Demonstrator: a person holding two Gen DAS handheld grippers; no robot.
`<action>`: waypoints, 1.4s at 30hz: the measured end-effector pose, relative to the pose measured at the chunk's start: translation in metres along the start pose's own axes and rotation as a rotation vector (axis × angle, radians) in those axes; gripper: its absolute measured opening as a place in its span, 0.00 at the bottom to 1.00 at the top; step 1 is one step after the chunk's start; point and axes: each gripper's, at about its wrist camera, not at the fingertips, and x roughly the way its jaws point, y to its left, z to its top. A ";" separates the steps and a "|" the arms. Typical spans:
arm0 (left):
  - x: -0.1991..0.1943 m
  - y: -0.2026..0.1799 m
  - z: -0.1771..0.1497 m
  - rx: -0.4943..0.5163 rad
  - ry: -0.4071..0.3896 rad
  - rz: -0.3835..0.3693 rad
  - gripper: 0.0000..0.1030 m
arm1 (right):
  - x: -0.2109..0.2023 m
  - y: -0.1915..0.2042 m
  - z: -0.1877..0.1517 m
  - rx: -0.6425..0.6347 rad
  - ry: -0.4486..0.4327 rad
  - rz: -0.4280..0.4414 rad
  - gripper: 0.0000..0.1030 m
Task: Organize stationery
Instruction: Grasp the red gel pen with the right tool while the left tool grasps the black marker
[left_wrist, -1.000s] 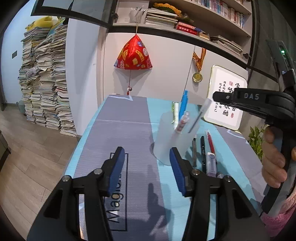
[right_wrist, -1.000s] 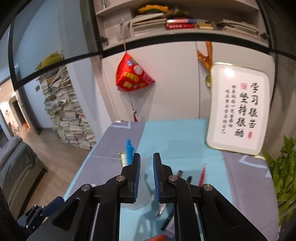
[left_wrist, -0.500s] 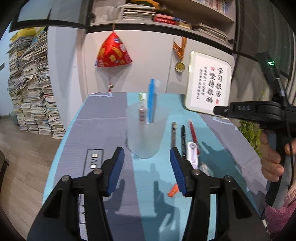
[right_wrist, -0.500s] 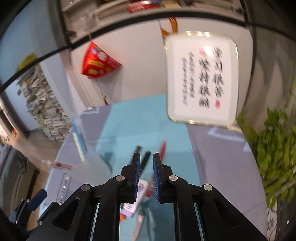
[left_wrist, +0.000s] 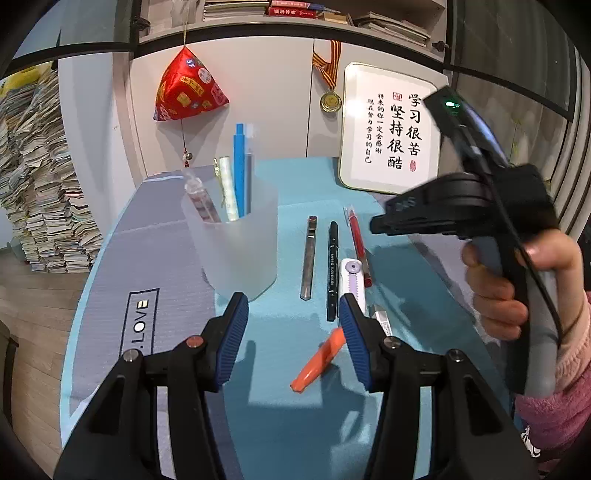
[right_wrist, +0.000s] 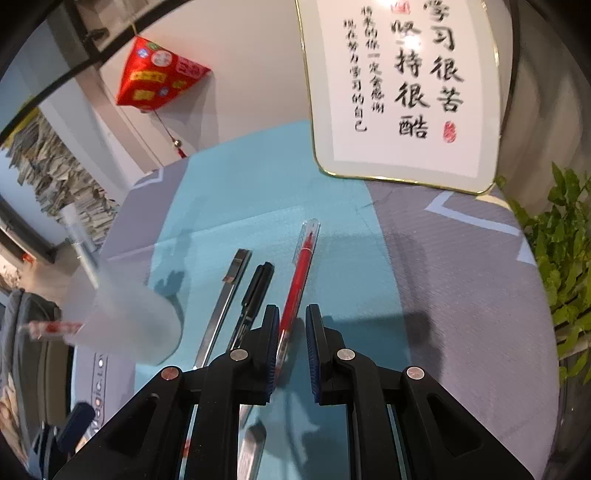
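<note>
Lying flat on the teal mat: red pen (right_wrist: 300, 273), long axis running away from the camera toward the framed calligraphy board (right_wrist: 402, 88), clear capped end farthest, near end passing under the claw tips.
Neighbours: black pen (right_wrist: 255, 291) and silver utility knife (right_wrist: 225, 295) lie just left of the red pen, roughly parallel to it, none touching that can be made out.
Other loose items, left wrist view: white and purple correction tape (left_wrist: 352, 280) close beside the red pen's near end; orange item (left_wrist: 319, 360) lies slanted, nearer the camera.
Holder: frosted cup (left_wrist: 234, 240) stands upright left of the row, with a blue pen (left_wrist: 239, 170) and other sticks upright inside.
Right hand pose: hand (left_wrist: 517, 284) wrapped round the handle, pink sleeve at the wrist; the claw tilts down over the pen row.
Right claw (right_wrist: 291, 334): narrow, pads nearly together, nothing clamped; red pen appears in the gap between the tips but below them, on the surface.
Left claw (left_wrist: 291, 325): about half open, empty, above the mat; cup just beyond its left finger, correction tape just beyond its right finger.
Surface: grey cloth (right_wrist: 461, 280) under the teal mat; green plant (right_wrist: 565, 240) at its right edge.
</note>
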 end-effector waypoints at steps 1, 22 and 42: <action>0.001 0.000 0.000 0.001 0.003 -0.001 0.48 | 0.004 0.001 0.002 0.001 0.010 -0.002 0.15; 0.031 -0.017 0.013 0.036 0.044 -0.031 0.48 | 0.035 0.002 0.007 -0.037 0.069 -0.032 0.10; 0.134 -0.055 0.073 0.107 0.183 -0.048 0.40 | -0.040 -0.093 -0.070 0.042 0.092 0.054 0.10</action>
